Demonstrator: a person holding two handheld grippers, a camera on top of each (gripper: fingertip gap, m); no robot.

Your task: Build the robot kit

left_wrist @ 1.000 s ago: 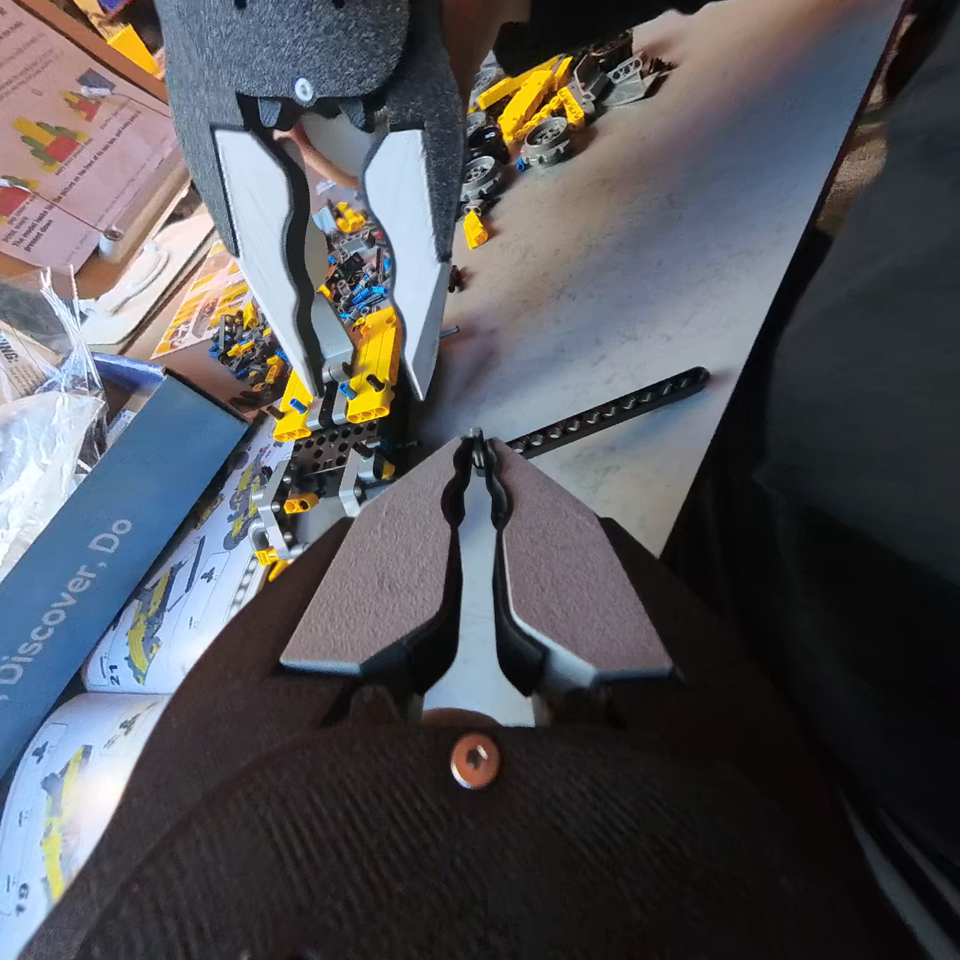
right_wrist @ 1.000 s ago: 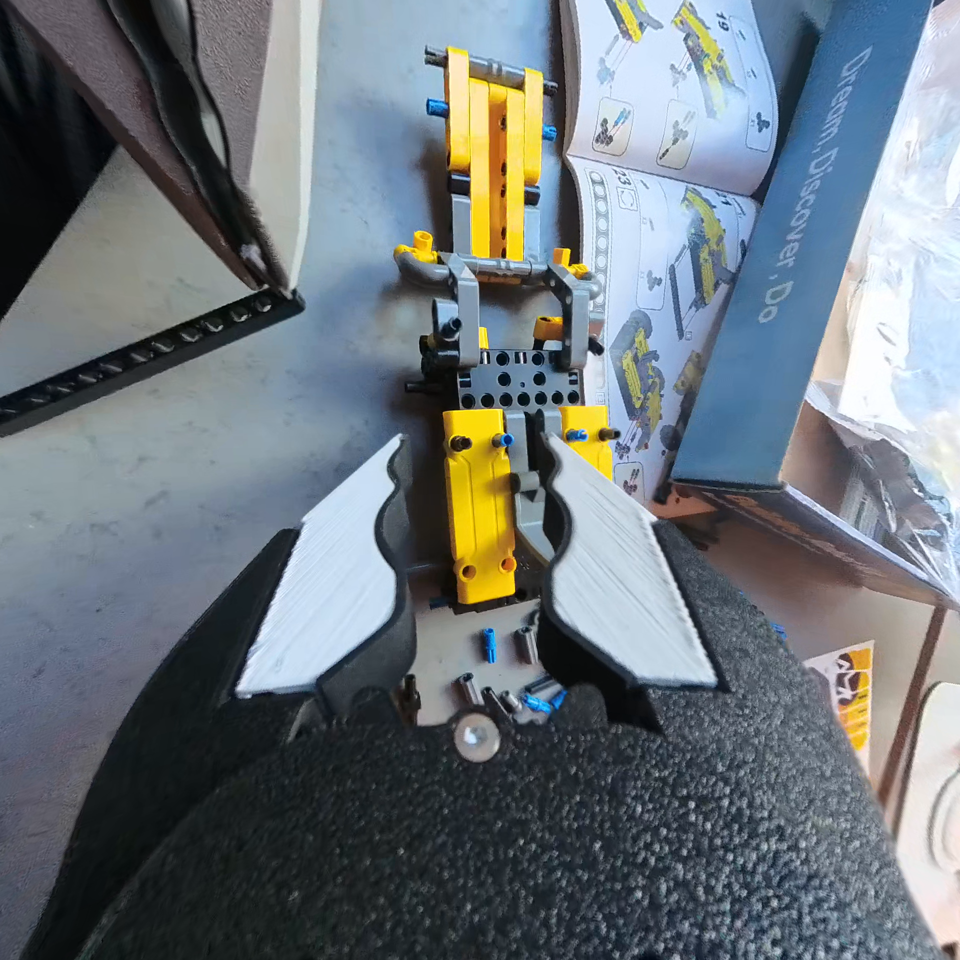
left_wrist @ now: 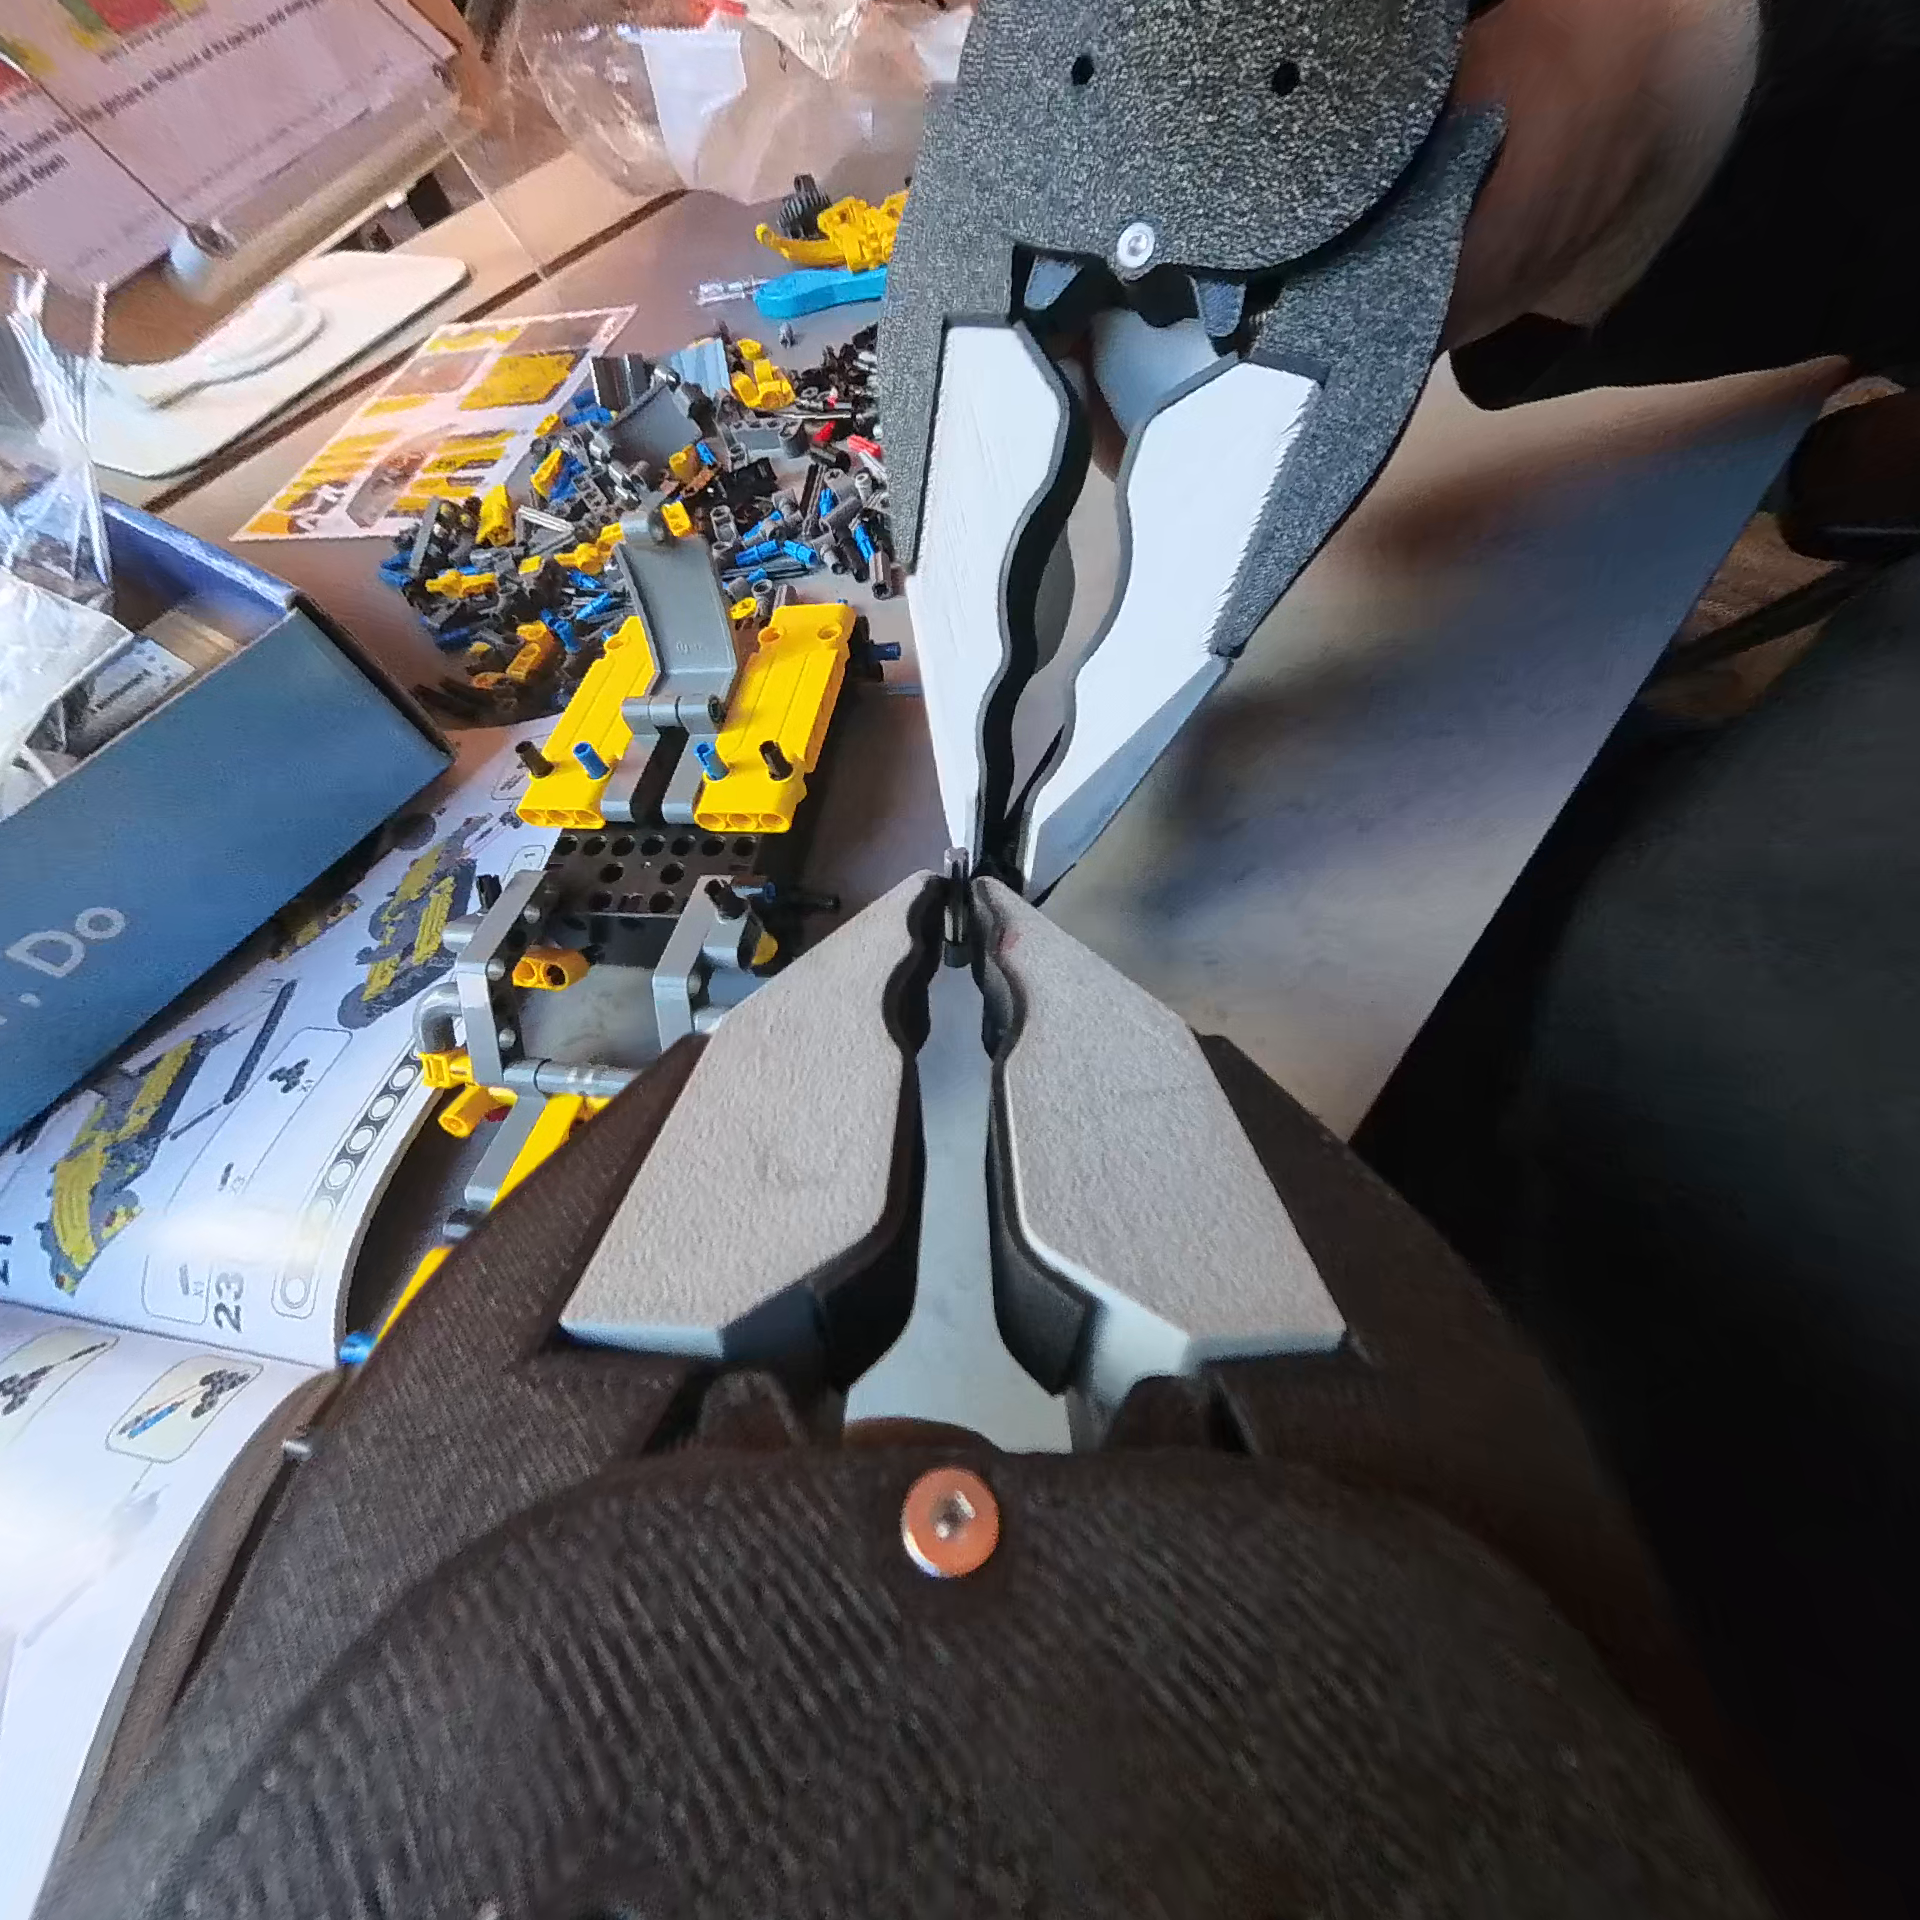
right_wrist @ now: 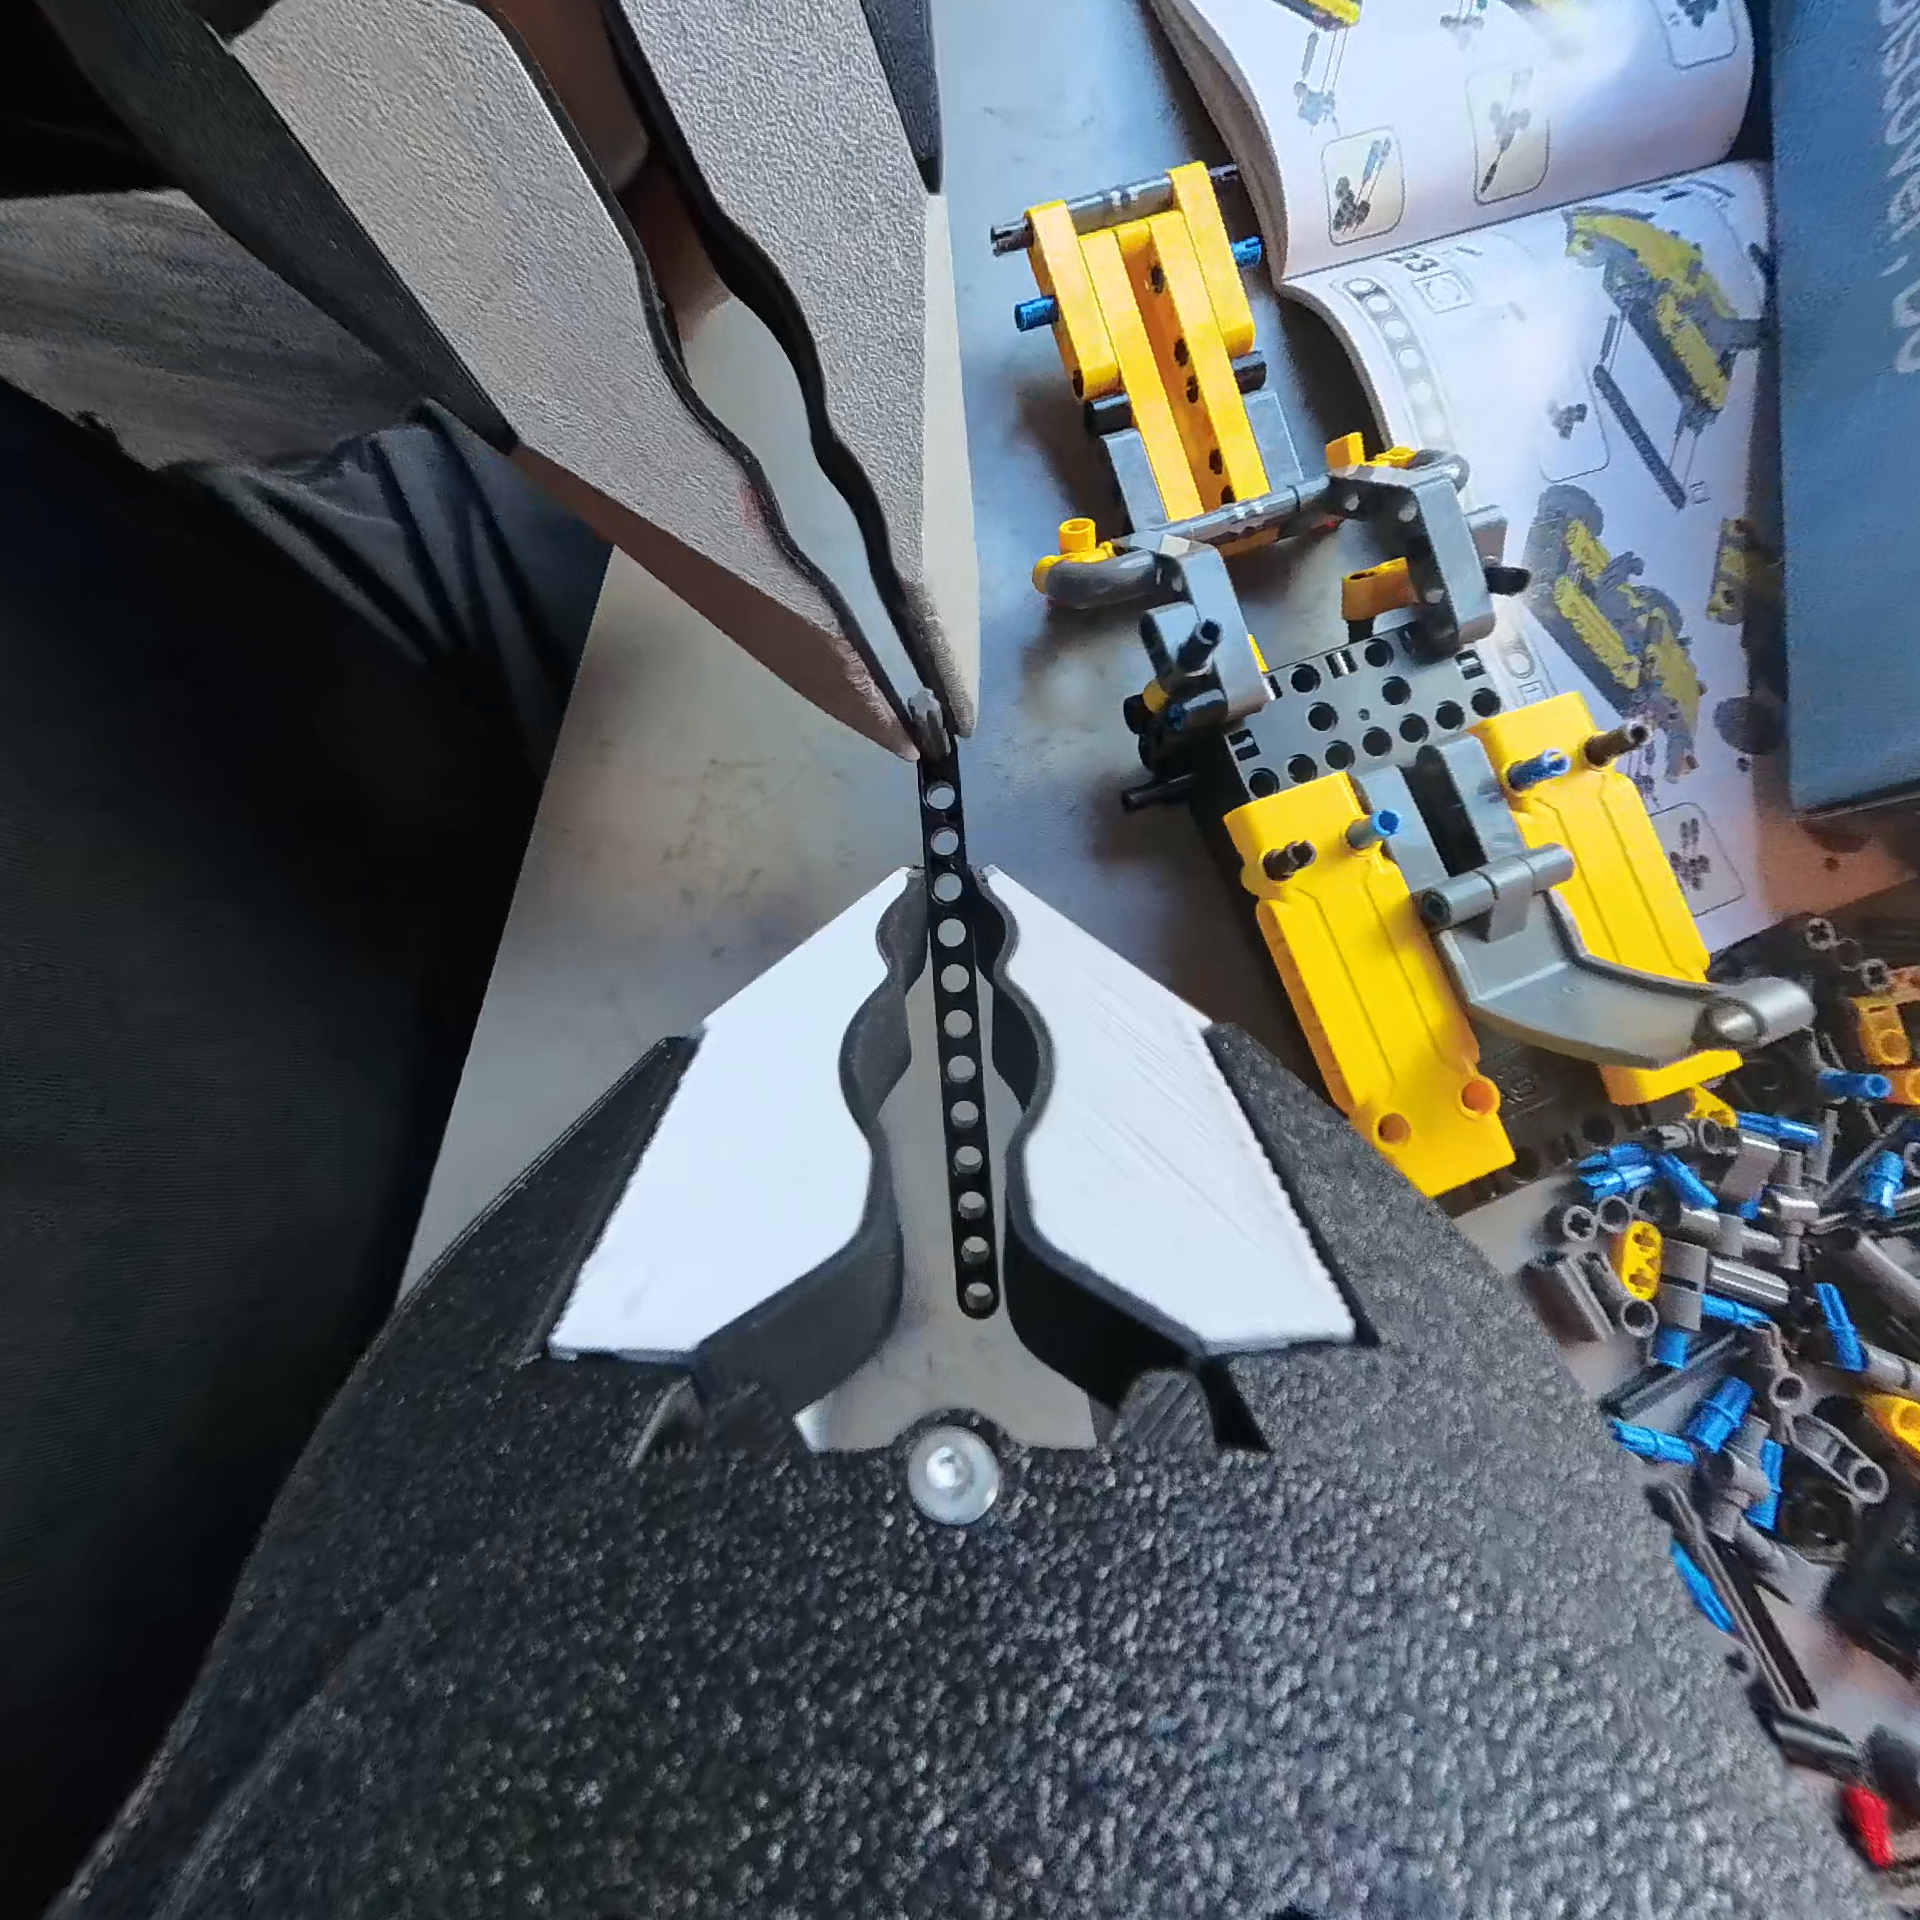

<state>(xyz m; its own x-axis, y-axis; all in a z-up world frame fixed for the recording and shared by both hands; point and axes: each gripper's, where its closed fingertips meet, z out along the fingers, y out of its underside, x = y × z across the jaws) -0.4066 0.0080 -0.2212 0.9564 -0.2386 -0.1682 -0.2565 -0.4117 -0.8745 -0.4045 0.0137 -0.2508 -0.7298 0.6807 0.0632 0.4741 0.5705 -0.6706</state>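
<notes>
Left claw: clenched on a small dark pin at the very tips; pin pressed against the end of the black beam.
Right claw: clamped across a long black holed beam, gripped on its narrow edges; beam runs back between the fingers toward the palm and pokes out ahead of the tips.
Meeting point: both claws tip to tip above the bench, near its front edge; pin just at the beam's foremost hole, seating not clear.
Beam handling: judged light, stiff, thin and smooth plastic; apt to pivot or slip if pinched at one spot only, so best held mid-length across the edges, holes left free.
Pin handling: tiny, light, easily dropped or twisted; only a tip pinch suits it.
Beside the right claw: yellow and grey part-built model flat on the bench, apart from both claws.
Further right of it: open instruction booklet and blue box.
Near the right claw's base: loose heap of blue, grey and black small parts.
</notes>
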